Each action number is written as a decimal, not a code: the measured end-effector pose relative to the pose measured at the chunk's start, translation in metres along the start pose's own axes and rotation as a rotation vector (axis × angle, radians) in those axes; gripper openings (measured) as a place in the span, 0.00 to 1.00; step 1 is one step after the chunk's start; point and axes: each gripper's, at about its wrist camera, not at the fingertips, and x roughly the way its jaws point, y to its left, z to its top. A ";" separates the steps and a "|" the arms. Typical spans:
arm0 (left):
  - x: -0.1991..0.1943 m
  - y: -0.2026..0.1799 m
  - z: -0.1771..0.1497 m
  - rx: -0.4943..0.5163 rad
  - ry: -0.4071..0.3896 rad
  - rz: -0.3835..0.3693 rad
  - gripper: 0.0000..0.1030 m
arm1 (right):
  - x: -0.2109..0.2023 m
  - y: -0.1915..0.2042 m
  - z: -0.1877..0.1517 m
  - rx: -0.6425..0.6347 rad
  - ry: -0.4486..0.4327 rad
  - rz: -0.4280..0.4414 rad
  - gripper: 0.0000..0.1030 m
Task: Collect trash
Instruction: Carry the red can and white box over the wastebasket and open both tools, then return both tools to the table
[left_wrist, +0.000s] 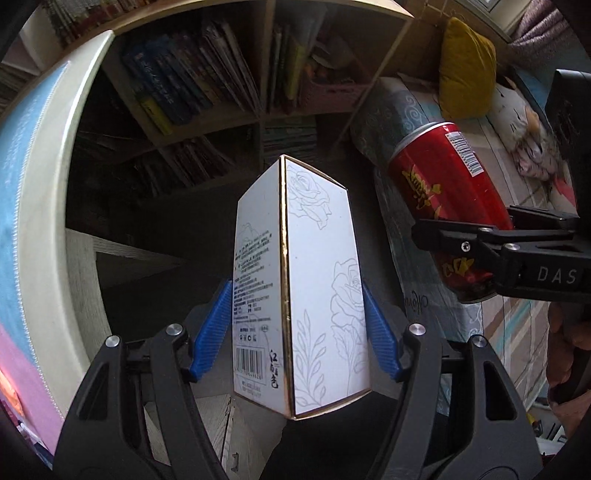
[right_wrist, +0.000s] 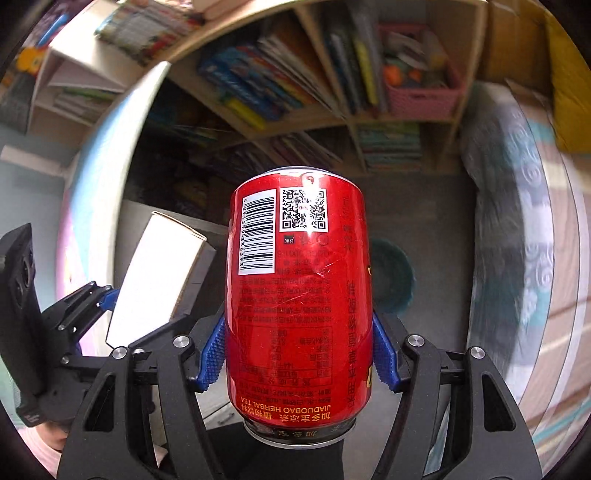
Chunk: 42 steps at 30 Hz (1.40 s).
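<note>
In front of the bookshelf (right_wrist: 332, 92) | left gripper (left_wrist: 295, 332) clamped on the white carton (left_wrist: 317, 295) | right gripper (right_wrist: 299, 354) squeezing the red can (right_wrist: 299, 295) | both picked up already, guessing the drop is left, maybe that teal tub (right_wrist: 395, 273) far below

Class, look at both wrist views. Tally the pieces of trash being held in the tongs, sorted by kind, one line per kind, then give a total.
Red drink cans: 1, the red can clamped in the right tongs
White cartons: 1, the white box clamped in the left tongs
Total: 2
</note>
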 end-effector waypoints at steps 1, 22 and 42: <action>0.005 -0.005 0.002 0.014 0.013 -0.010 0.63 | 0.000 -0.006 -0.003 0.014 0.003 0.002 0.64; 0.019 -0.017 0.012 0.081 0.053 0.036 0.86 | -0.017 -0.050 -0.001 0.098 -0.046 0.010 0.88; -0.099 0.144 -0.086 -0.498 -0.169 0.199 0.87 | 0.012 0.164 0.041 -0.438 0.025 0.182 0.88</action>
